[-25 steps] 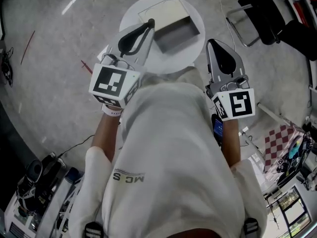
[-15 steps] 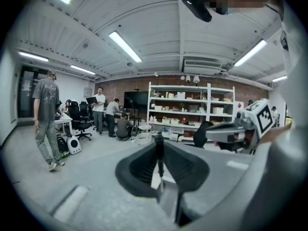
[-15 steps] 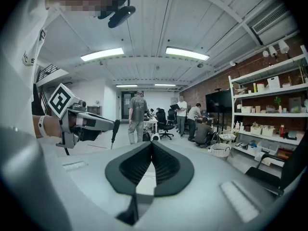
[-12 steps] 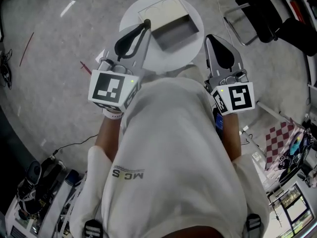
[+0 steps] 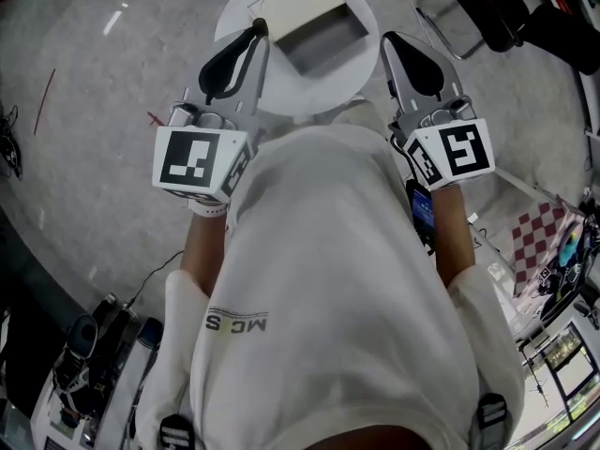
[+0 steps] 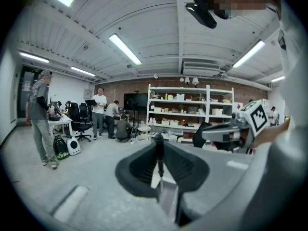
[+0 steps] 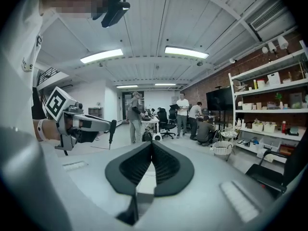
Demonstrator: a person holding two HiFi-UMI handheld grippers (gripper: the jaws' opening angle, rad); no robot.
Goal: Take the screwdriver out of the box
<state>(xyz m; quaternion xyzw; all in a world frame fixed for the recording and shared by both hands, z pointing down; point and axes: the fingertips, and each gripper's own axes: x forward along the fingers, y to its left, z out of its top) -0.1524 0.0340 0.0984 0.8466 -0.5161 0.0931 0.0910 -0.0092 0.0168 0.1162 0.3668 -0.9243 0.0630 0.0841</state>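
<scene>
The screwdriver is clear of the box, pinched at the tip of the left tongs, which are clenched on its dark shaft. It hangs just left of the box, over the left part of the round white tabletop. The taking-out therefore looks done. What seems to be left is carrying the tool away or setting it down, though the task names no place for it. Its long axis runs roughly upright, crossing the pads, with the black handle end above them and the thin tip pointing down. The right tongs are pressed together with nothing between them, held just right of the box and taking no part in the grip.
</scene>
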